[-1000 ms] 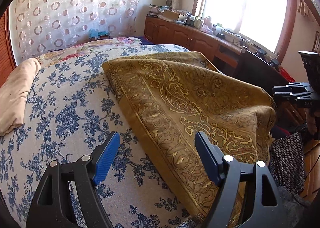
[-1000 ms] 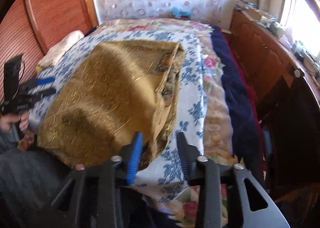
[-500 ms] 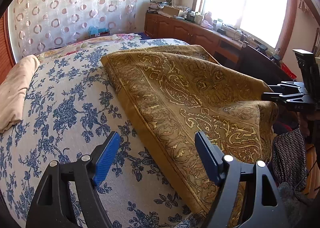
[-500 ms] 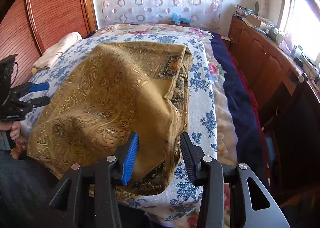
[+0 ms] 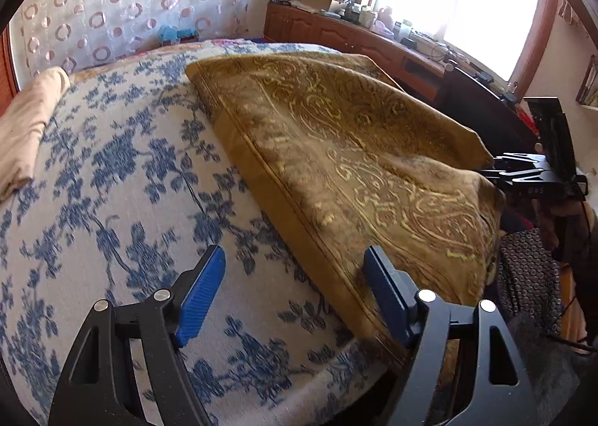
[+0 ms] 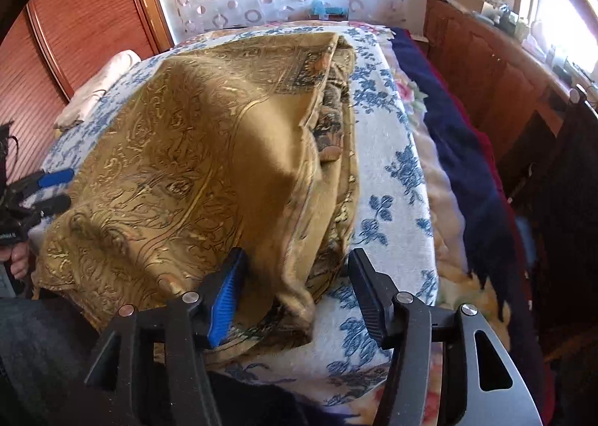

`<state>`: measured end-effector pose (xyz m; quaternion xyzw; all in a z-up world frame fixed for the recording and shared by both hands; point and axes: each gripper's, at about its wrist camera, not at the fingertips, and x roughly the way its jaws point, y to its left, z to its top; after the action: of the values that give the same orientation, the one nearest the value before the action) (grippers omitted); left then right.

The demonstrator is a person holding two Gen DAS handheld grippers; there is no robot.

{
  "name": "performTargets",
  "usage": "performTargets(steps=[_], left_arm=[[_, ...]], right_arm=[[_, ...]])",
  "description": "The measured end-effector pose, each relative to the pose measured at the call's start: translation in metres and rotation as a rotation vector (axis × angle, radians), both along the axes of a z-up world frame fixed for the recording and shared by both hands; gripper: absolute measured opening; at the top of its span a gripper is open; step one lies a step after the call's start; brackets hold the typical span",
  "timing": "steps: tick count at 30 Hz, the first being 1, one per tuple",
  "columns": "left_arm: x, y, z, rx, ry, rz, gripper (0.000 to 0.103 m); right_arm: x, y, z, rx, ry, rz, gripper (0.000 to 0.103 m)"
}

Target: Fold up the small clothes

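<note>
I see the gold patterned cloth (image 5: 355, 149) lying folded over on the blue-flowered bedspread (image 5: 112, 172), its near end draped over the bed's near edge. My left gripper (image 5: 295, 295) hangs with its fingers spread wide at the cloth's left border, clamping nothing. My right gripper (image 6: 295, 295) is likewise parted, its fingers either side of the cloth's near right corner.

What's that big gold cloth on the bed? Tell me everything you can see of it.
The gold cloth looks like a woven fabric with a paler paisley scroll pattern and a striped border. It lies folded over on the blue-flowered bedspread, its layered right edge showing a darker, multicoloured underside. Its near end droops over the bed's edge. Both grippers, the left gripper and right gripper, are open at its near corners.
</note>
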<state>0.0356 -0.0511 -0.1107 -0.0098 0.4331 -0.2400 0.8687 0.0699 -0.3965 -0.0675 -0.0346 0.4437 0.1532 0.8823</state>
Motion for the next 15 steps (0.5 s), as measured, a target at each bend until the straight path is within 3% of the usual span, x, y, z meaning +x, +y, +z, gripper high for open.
performTargets(steps=[1,2,4,6,8,15], left_arm=[[-0.002,0.001,-0.001,-0.030,0.018,-0.012,0.071],[-0.004,0.001,-0.001,-0.042,0.019,-0.016,0.068],[-0.007,0.000,-0.001,-0.064,0.037,-0.040,0.056],[-0.008,-0.003,-0.002,-0.112,0.077,-0.083,0.025],[-0.010,-0.009,-0.003,-0.119,0.087,-0.115,0.006],[0.011,-0.005,0.057,-0.188,-0.036,-0.099,0.004]], right_arm=[[-0.001,0.002,-0.001,0.005,0.002,0.015,0.058],[-0.002,0.004,-0.001,0.006,0.001,0.032,0.050],[-0.003,0.007,-0.001,0.017,0.006,0.064,0.023],[-0.002,0.005,0.000,0.039,0.003,0.082,0.010],[-0.001,0.004,0.007,0.069,-0.016,0.106,0.008],[0.016,-0.019,0.069,0.232,-0.141,0.130,0.007]])
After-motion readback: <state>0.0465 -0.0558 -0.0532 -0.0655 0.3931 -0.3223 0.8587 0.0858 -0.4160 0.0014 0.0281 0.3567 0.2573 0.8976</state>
